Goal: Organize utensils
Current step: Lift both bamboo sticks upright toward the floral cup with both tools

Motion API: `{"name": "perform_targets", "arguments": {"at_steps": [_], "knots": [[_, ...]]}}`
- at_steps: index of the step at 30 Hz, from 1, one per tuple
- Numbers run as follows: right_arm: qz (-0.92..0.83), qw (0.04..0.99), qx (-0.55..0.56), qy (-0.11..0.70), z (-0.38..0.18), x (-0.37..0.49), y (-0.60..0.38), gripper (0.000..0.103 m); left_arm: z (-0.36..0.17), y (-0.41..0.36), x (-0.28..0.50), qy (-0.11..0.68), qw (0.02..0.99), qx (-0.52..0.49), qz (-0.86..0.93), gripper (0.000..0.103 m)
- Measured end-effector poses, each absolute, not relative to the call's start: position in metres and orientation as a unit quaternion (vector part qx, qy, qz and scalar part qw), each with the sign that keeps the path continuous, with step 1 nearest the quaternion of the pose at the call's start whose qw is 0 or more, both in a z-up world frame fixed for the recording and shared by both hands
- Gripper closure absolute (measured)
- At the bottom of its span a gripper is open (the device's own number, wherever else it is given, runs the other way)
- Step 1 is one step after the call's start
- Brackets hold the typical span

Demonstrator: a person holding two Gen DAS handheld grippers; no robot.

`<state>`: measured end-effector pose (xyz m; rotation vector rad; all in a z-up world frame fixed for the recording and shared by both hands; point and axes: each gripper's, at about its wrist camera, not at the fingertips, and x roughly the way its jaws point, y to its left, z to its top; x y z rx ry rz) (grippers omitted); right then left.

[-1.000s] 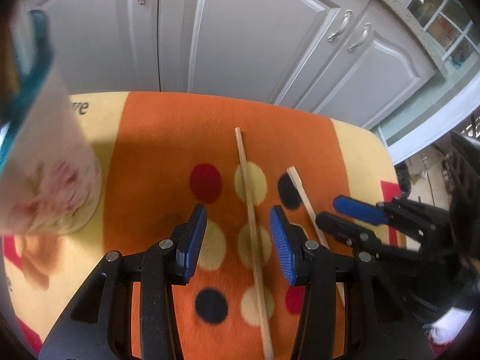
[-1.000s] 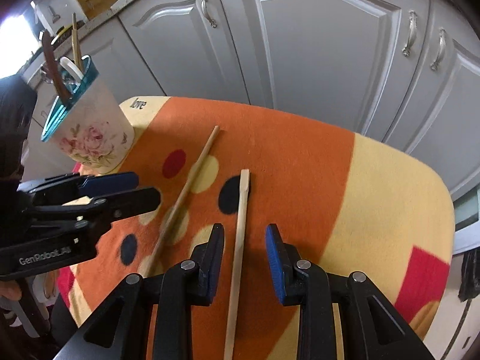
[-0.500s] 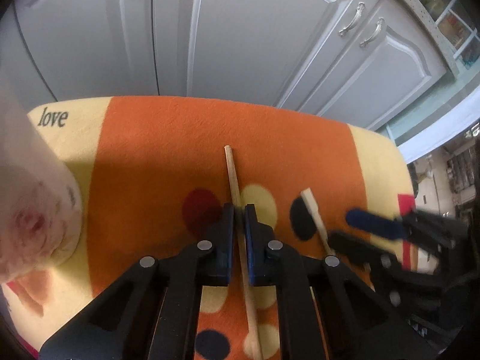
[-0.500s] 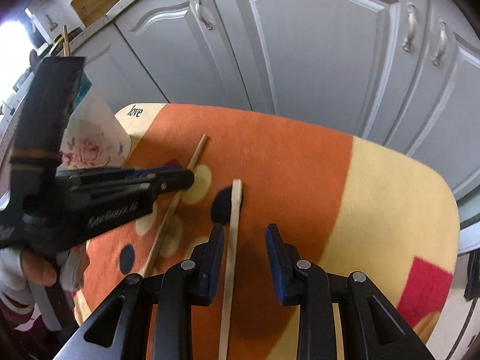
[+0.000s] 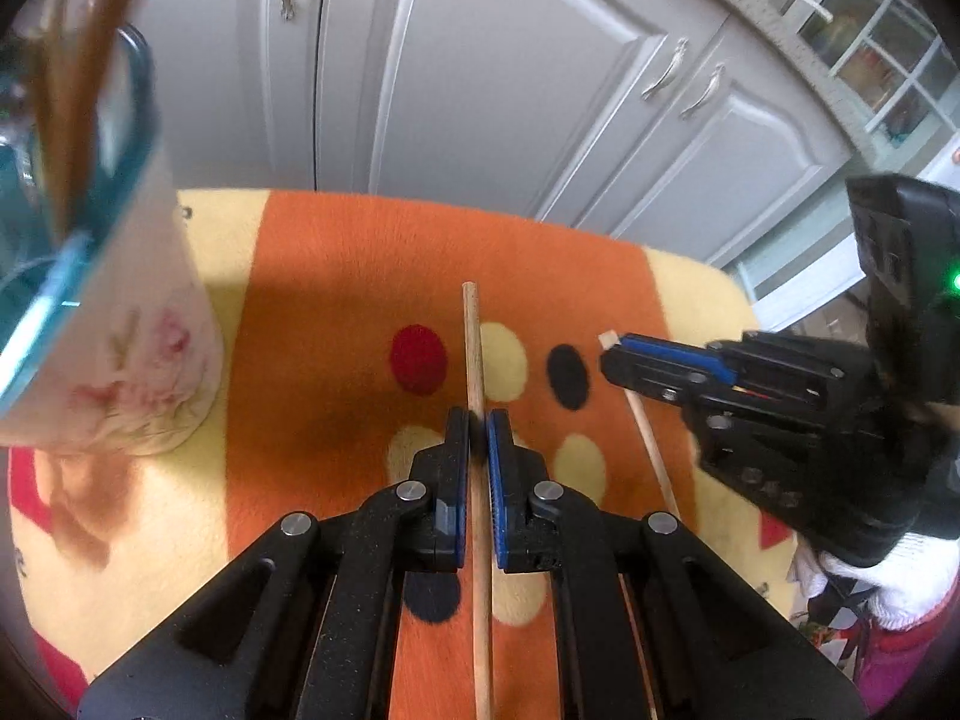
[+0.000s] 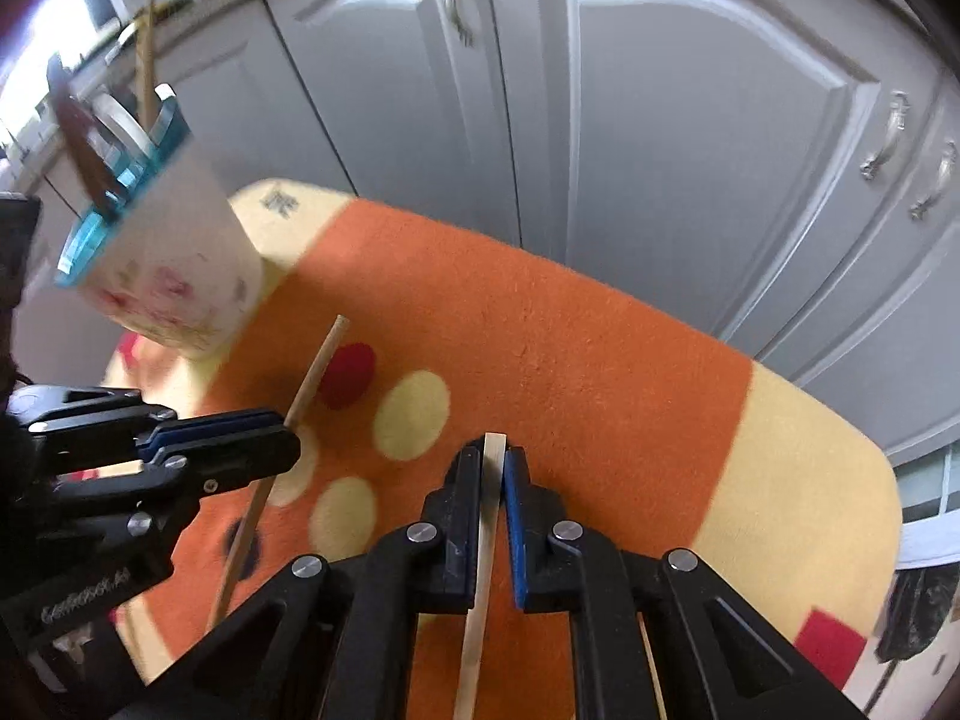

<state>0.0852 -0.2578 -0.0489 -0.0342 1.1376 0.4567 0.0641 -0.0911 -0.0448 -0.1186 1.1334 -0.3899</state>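
Note:
My left gripper [image 5: 478, 420] is shut on a round wooden stick [image 5: 472, 348] that runs forward between its pads over the orange spotted cloth [image 5: 336, 276]. My right gripper [image 6: 492, 457] is shut on a flat pale wooden stick [image 6: 487, 516]. The right gripper also shows at the right of the left wrist view [image 5: 618, 354], on the flat stick [image 5: 651, 456]. The left gripper [image 6: 282, 438] and round stick [image 6: 318, 366] show in the right wrist view. A floral utensil holder with a teal rim [image 6: 168, 276] stands at the left and holds several utensils.
Grey cabinet doors [image 5: 510, 90] stand behind the table. The cloth's yellow border [image 6: 804, 480] ends at the table's right edge. The holder also shows at the left of the left wrist view [image 5: 120, 348], close beside the left gripper.
The right gripper has shut on the flat stick. The left gripper shut on the round stick a half second earlier and still holds it. Both views have shifted as the grippers moved.

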Motion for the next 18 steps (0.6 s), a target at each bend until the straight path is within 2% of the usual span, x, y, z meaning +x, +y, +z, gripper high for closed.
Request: {"name": "perform_targets", "arguments": {"at_steps": [9,18], "knots": [[0.258,0.845,0.043,0.466,0.026,0.034,-0.275,0.096,0.012,-0.071,0.031,0.49,0.845,-0.072,-0.204,0.099],[0.287,0.857,0.023,0.427,0.066,-0.004,-0.254,0.096,0.048,-0.053,-0.002,0.455,0.861,-0.077,-0.215,0.099]]}}
